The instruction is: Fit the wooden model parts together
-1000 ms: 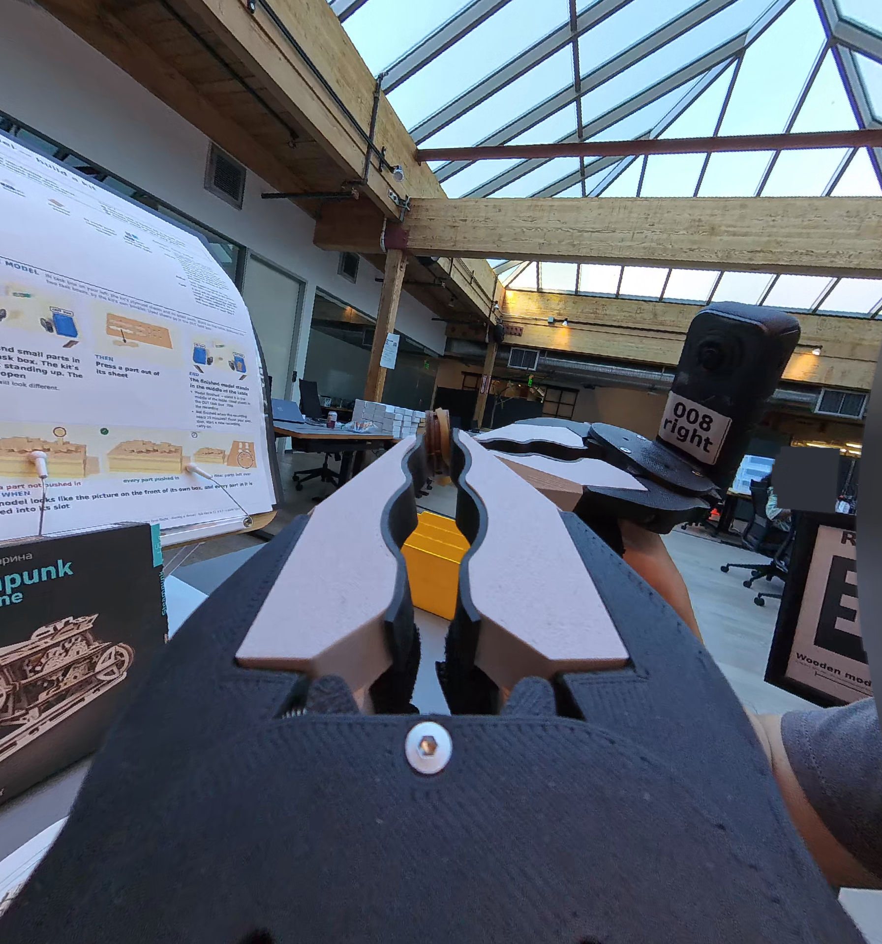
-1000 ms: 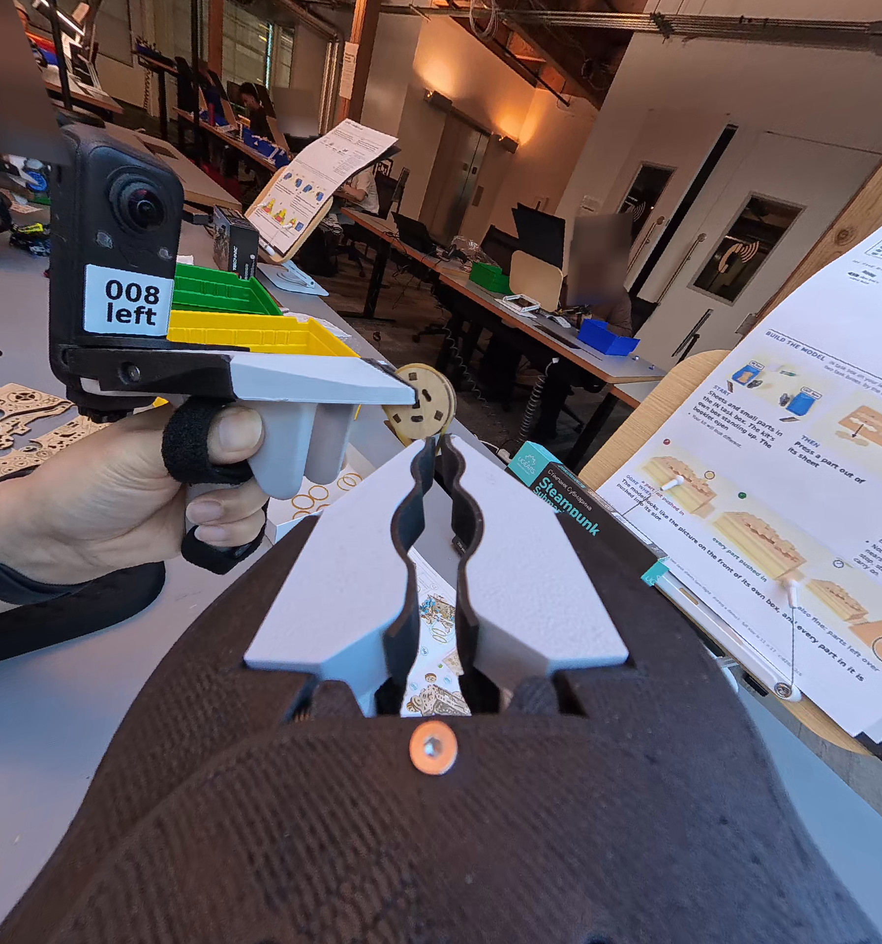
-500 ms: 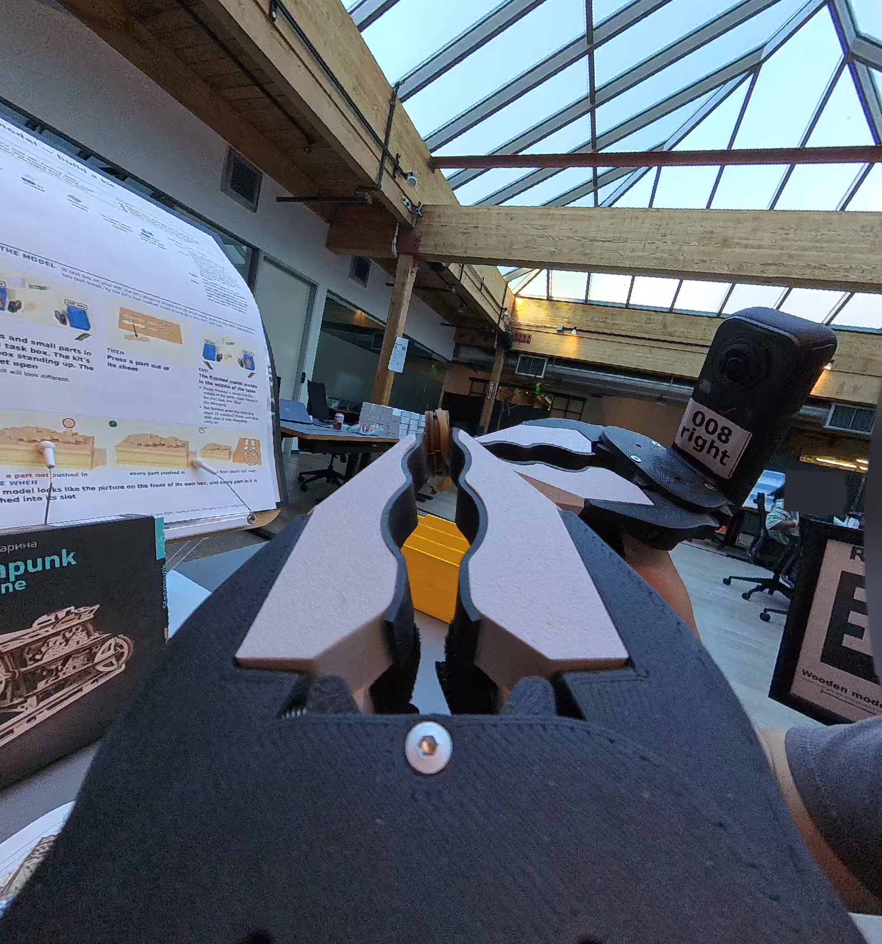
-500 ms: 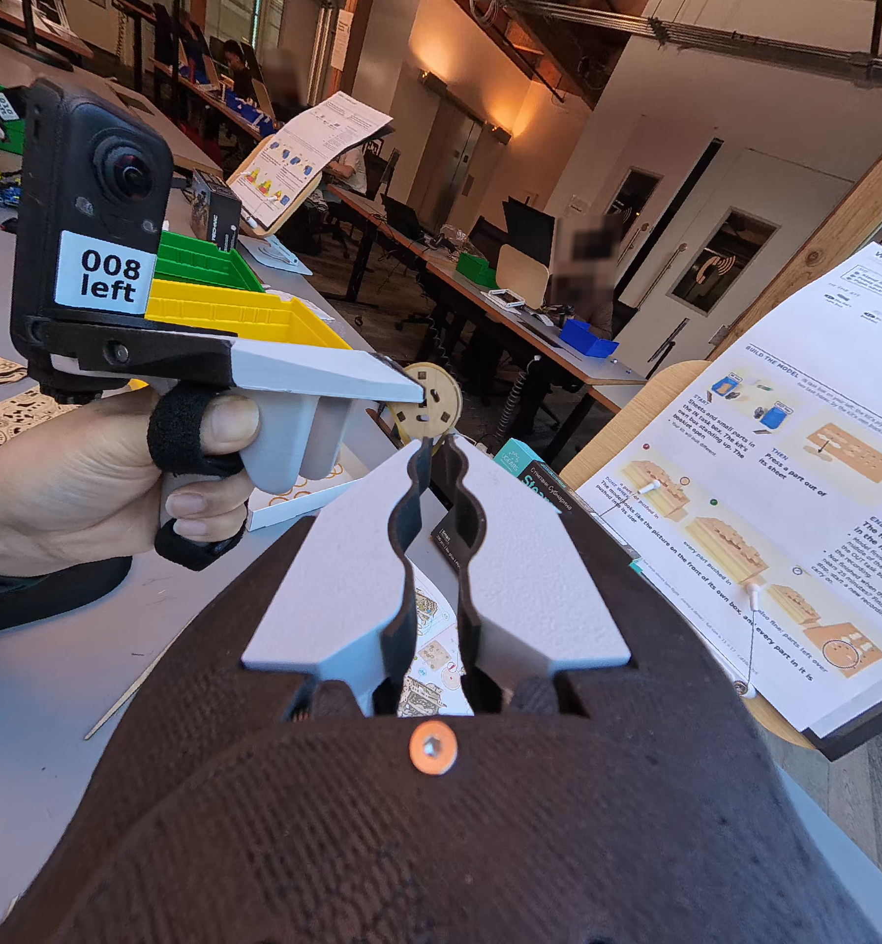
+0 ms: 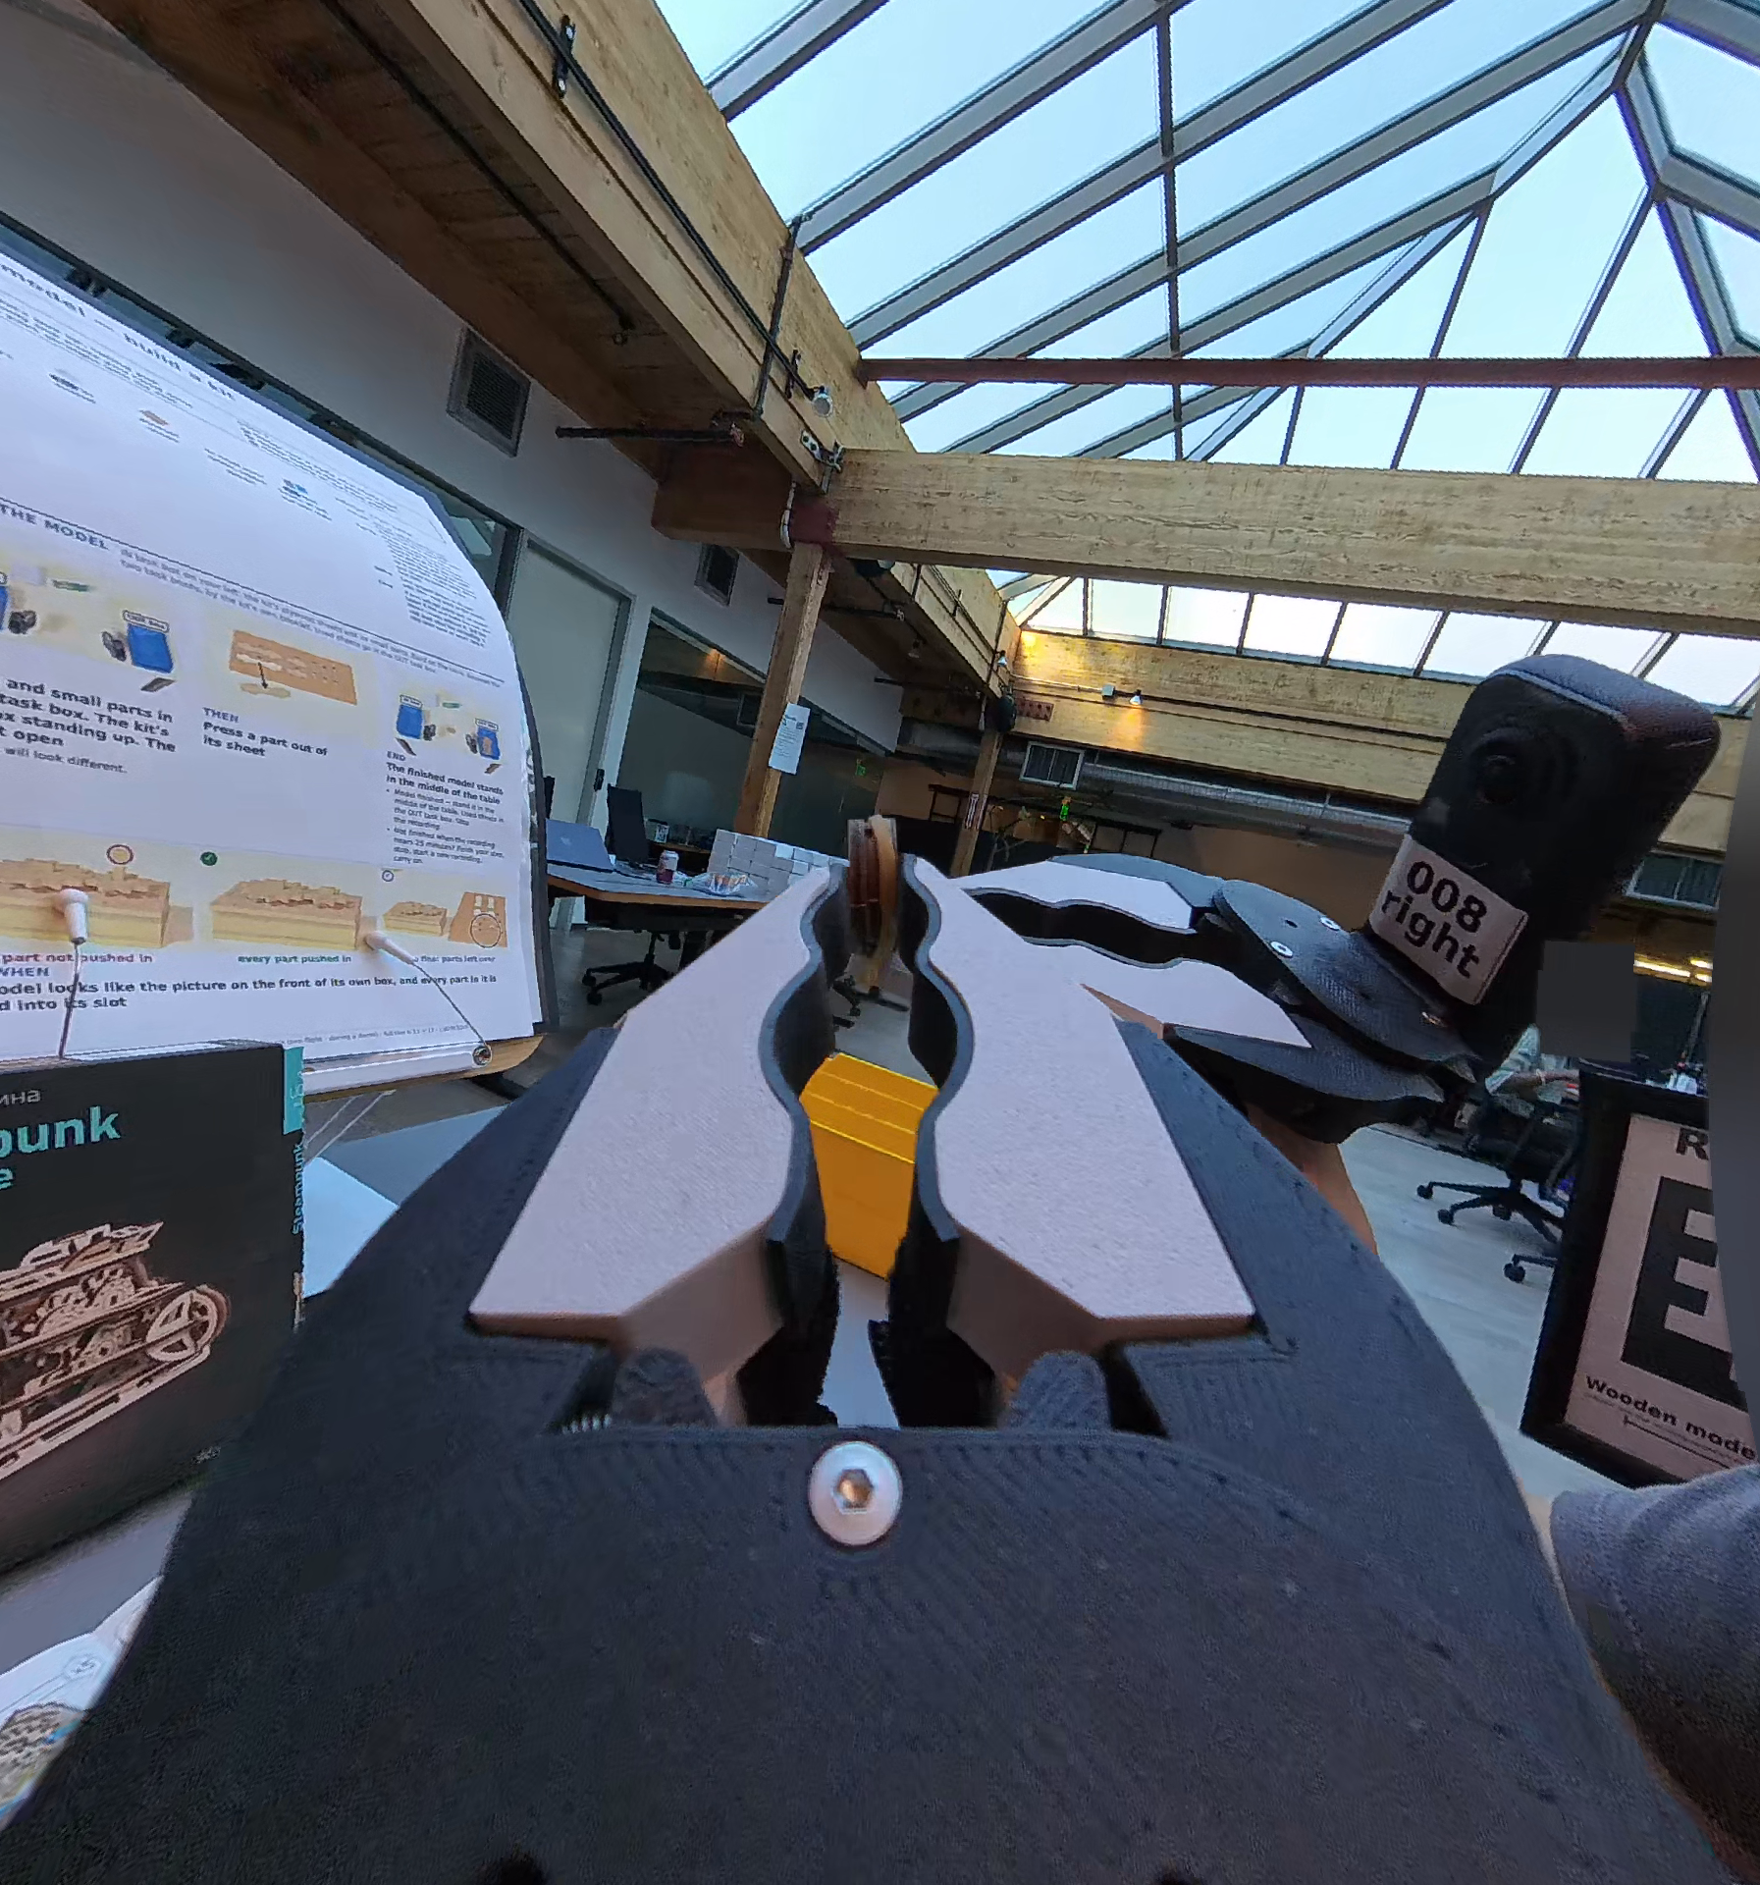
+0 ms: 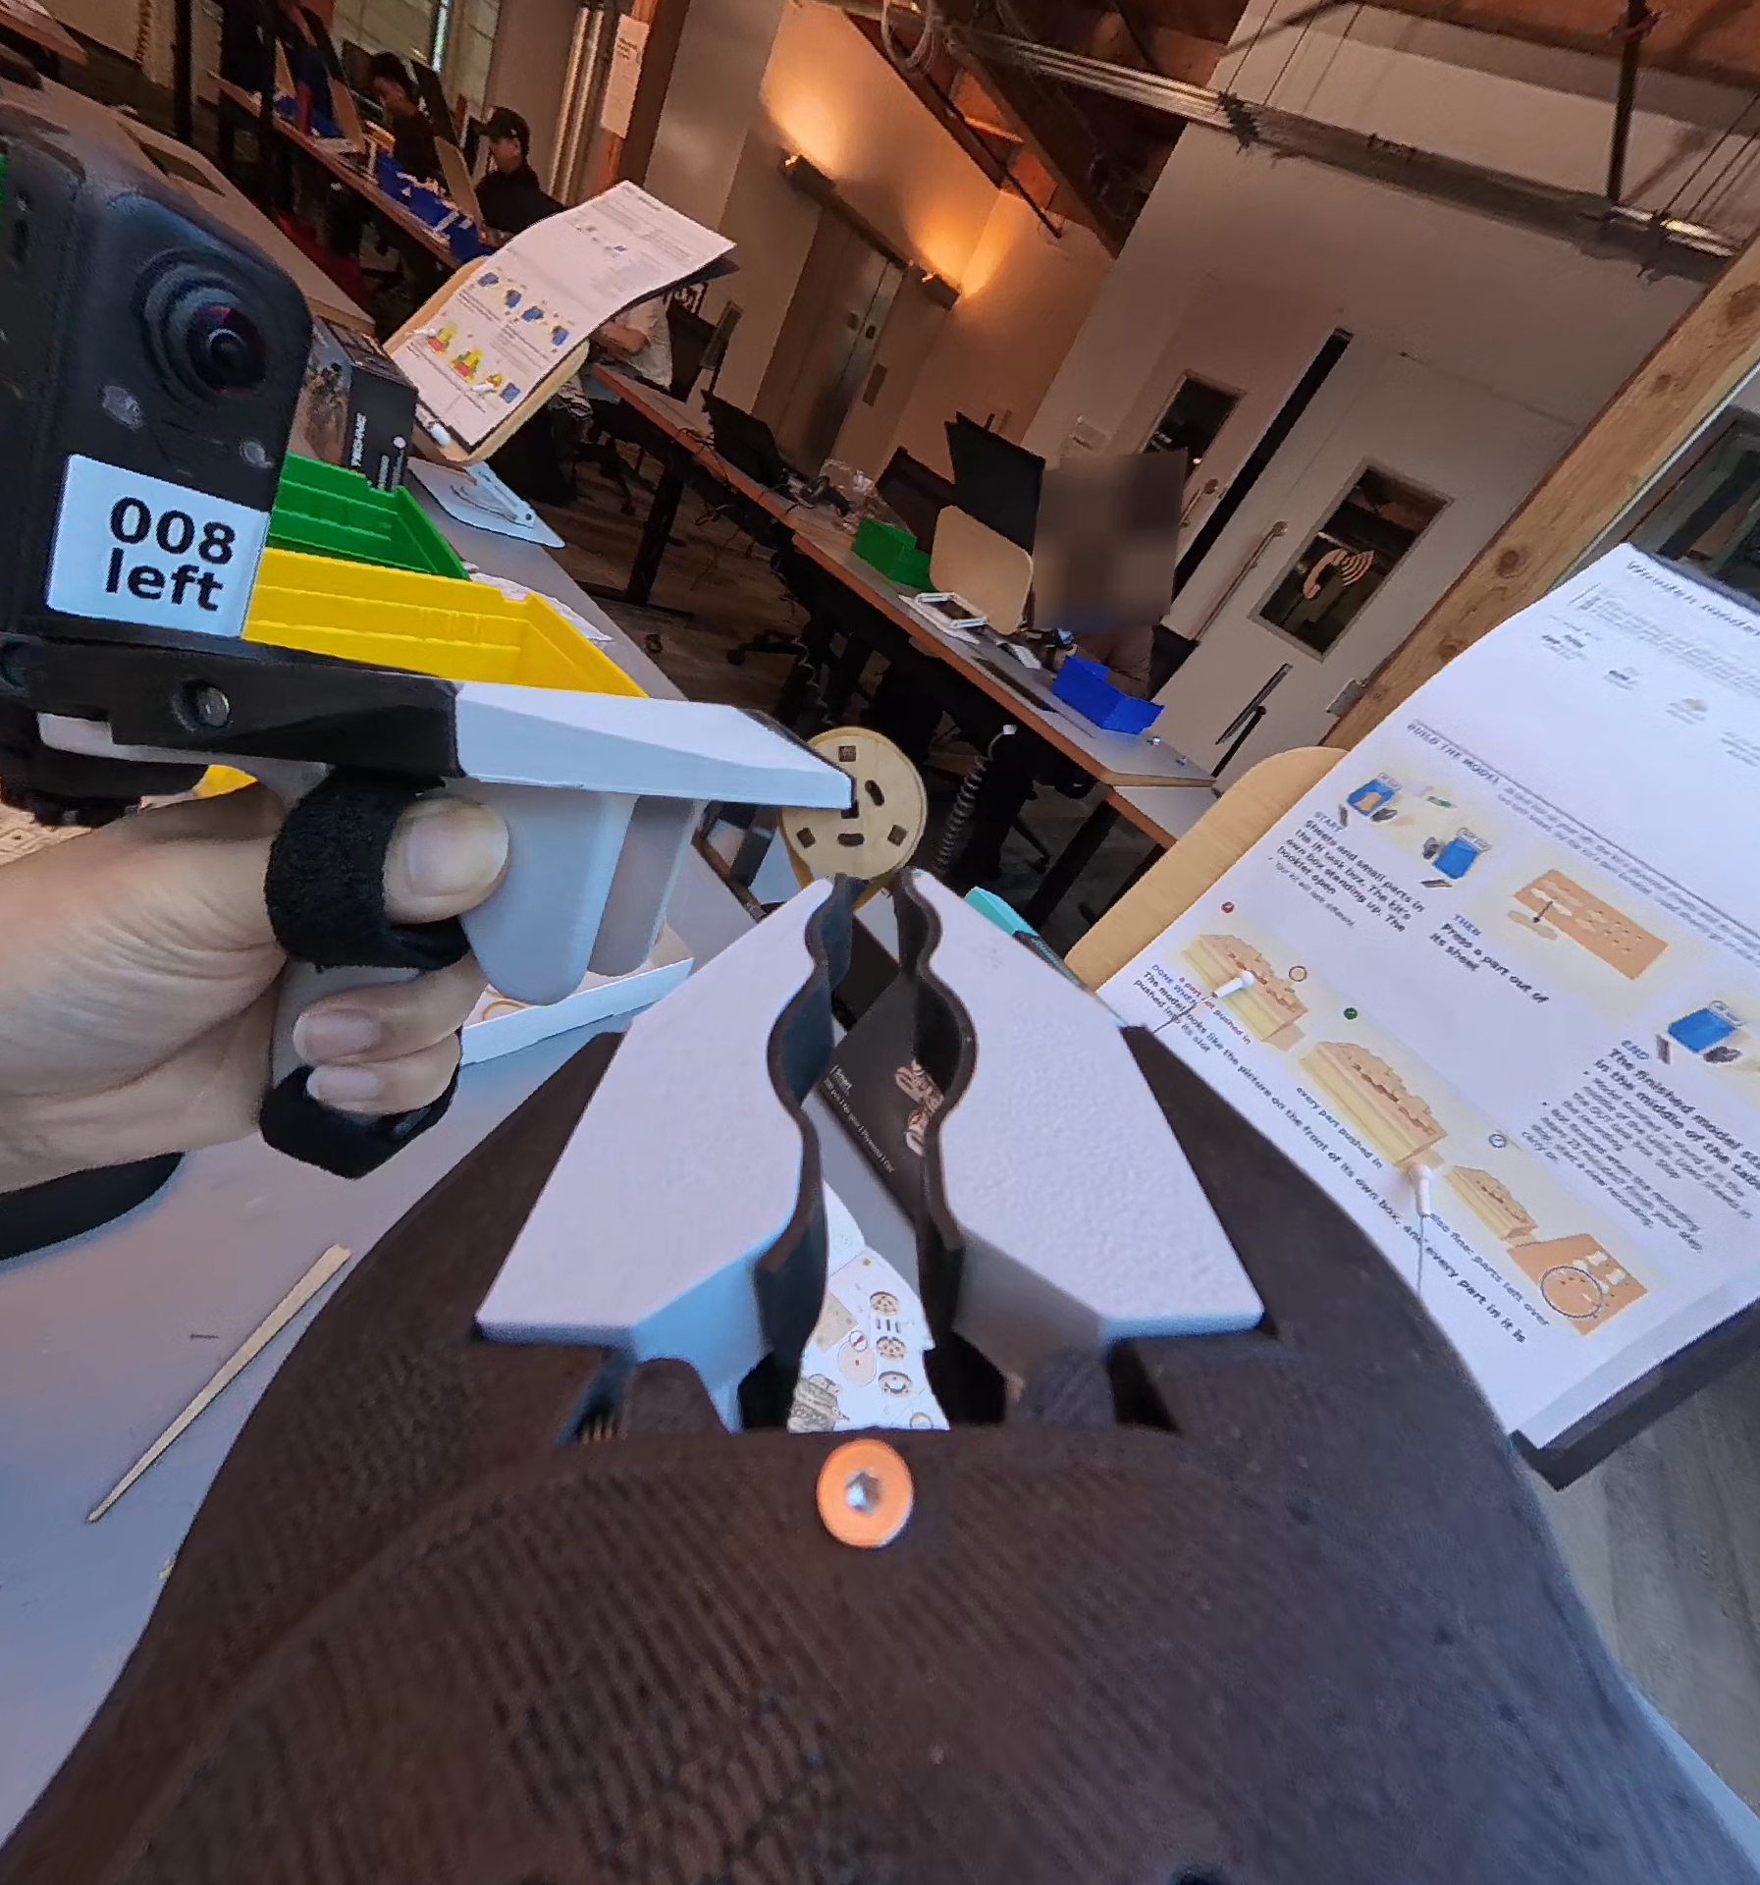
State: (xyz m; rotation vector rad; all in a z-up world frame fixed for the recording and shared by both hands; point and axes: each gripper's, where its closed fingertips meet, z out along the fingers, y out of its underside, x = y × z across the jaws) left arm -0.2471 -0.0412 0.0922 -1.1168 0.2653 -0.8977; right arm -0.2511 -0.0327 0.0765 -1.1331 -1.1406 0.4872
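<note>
A round wooden disc (image 5: 872,885) with small slots (image 6: 860,811) is held in the air. My left gripper (image 5: 870,877) is shut on it and clamps its two faces; I see it edge-on between the tips. In the right wrist view the left gripper's fingertips (image 6: 794,760) hold the disc from the left. My right gripper (image 6: 873,885) is closed to a narrow gap, with its tips right at the disc's lower rim. Nothing shows between its pads. In the left wrist view it reaches in from the right, and its fingers (image 5: 1079,898) point at the disc.
An instruction sheet on a stand (image 5: 223,714) (image 6: 1467,1020) and a black kit box (image 5: 111,1275) stand beyond the grippers. A yellow bin (image 6: 427,622) and a green bin (image 6: 355,510) sit behind the left gripper. A thin wooden stick (image 6: 223,1377) and an open booklet (image 6: 865,1336) lie on the grey table.
Both grippers stay at the disc. The right gripper has come closer and tilted, so the disc and left gripper look larger. The left view has tipped slightly upward.
</note>
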